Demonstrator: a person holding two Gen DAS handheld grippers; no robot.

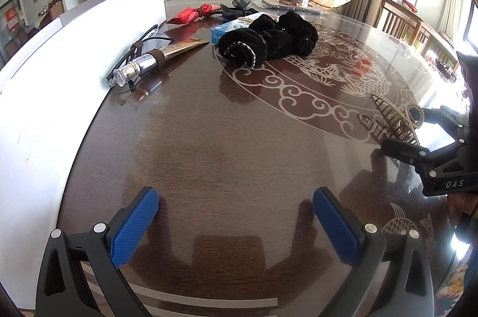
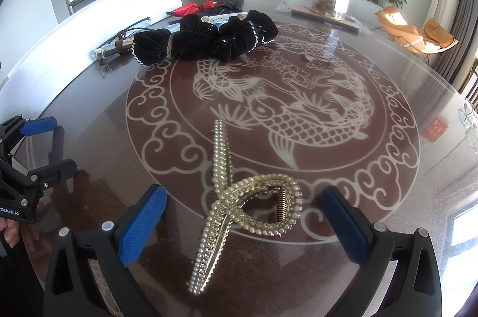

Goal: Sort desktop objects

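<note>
Between the spread blue pads of the right tool (image 2: 240, 222) lies a pearl-studded hair claw (image 2: 239, 209), resting on the glass-topped counter (image 2: 343, 167) at the edge of the fish motif; the tool is released and touches nothing. By its look the claw is light, rigid and slick, its pearls likely to chip, so the looped spring end seems the safest place to pinch. The left tool (image 1: 236, 222) is also released, over bare counter. Farther off sit black velvet scrunchies (image 2: 206, 40) and a gold tube (image 1: 155, 58).
</note>
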